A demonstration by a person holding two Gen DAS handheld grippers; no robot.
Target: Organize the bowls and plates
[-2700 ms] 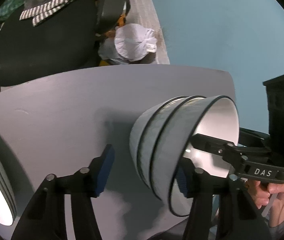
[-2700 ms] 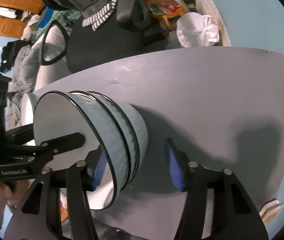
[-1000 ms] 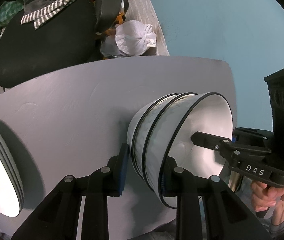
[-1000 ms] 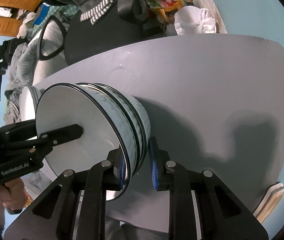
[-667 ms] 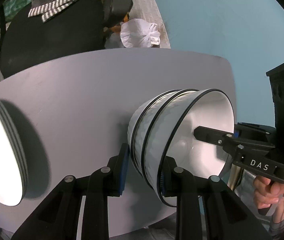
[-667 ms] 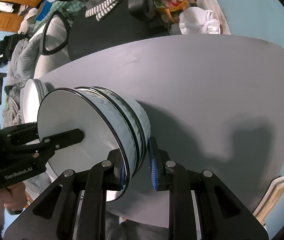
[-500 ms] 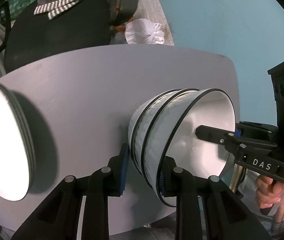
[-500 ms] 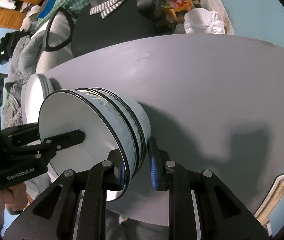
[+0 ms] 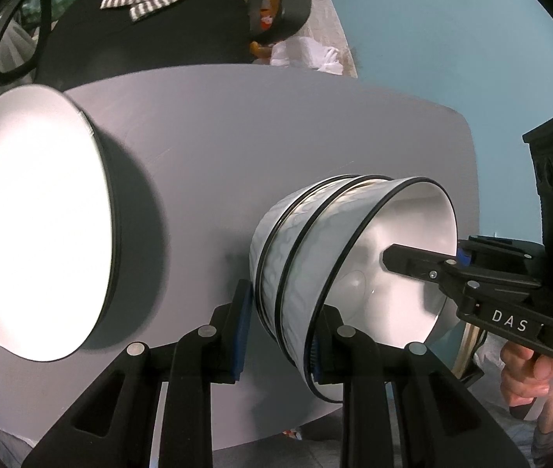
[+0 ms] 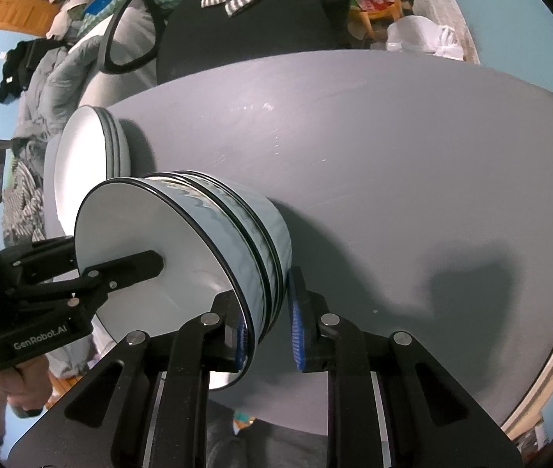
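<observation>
Bowls [image 9: 307, 241] — 3 nested, mouth upward.

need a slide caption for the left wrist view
Both grippers clamp opposite rims of a stack of nested bowls on the grey table, beside stacked plates.

Grey table [image 9: 276, 148], black chair [image 10: 257, 27] behind, seemingly blue floor [image 9: 451, 39].
</observation>
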